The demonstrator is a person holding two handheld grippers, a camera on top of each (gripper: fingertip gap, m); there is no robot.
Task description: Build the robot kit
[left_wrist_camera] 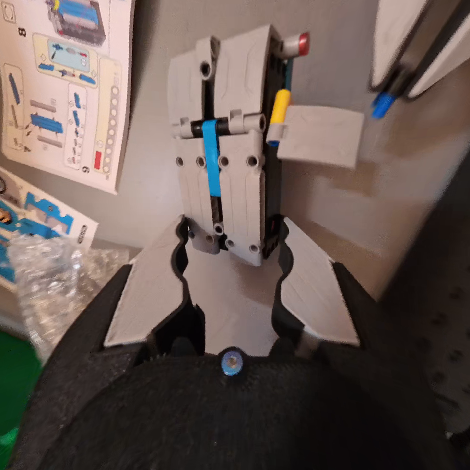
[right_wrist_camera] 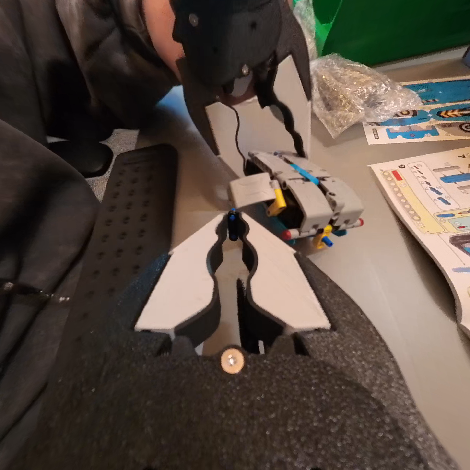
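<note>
Pinching a small blue-black pin in our right gripper, while our left gripper clamps the grey model on the table. Pin sits just beside the model's loose flap. It could twist out if we push crooked. Instruction sheets carry printing we won't repeat.

Beside the grey brick model, a white instruction sheet carries bold printed step numbers by its diagrams. Farther from the model, a blue sticker sheet bears a small logo mark.
</note>
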